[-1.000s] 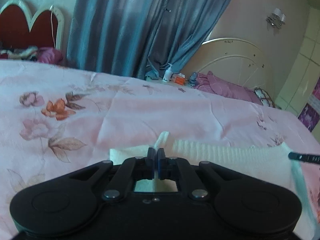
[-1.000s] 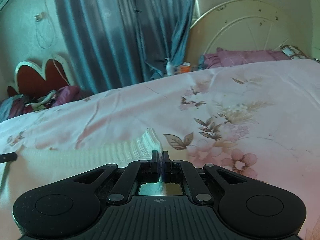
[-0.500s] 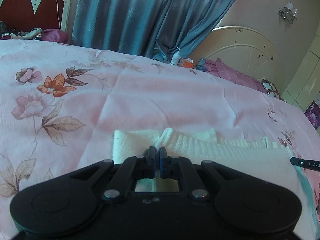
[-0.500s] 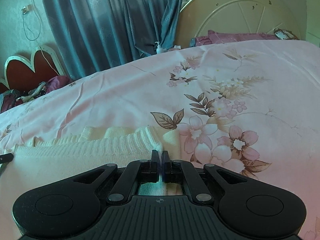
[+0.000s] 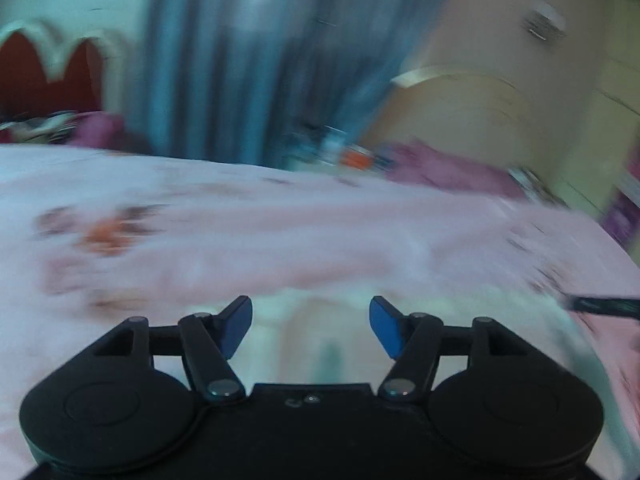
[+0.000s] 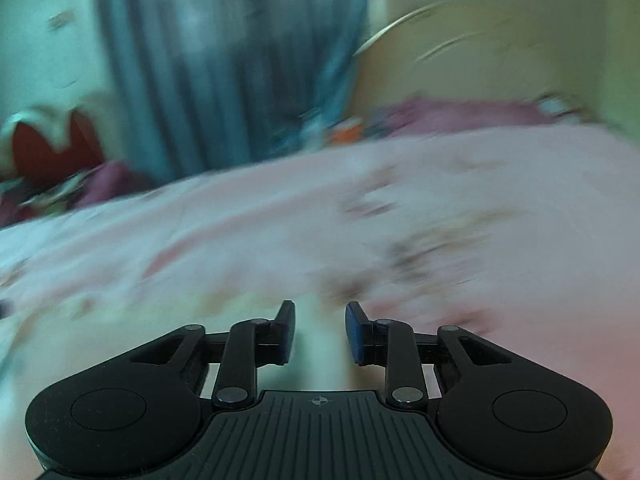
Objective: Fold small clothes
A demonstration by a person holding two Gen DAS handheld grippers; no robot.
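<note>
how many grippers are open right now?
2. The left gripper is spread wide over the white garment; the right gripper is parted less, also over pale cloth. Neither holds anything. Both frames are motion-blurred.

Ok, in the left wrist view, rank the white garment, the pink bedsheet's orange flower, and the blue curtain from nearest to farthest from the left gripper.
1. white garment: directly beneath and ahead of the open left gripper, blurred.
2. orange flower: ahead to the left, on the pink bedsheet.
3. blue curtain: beyond the bed's far edge, at the wall.
</note>
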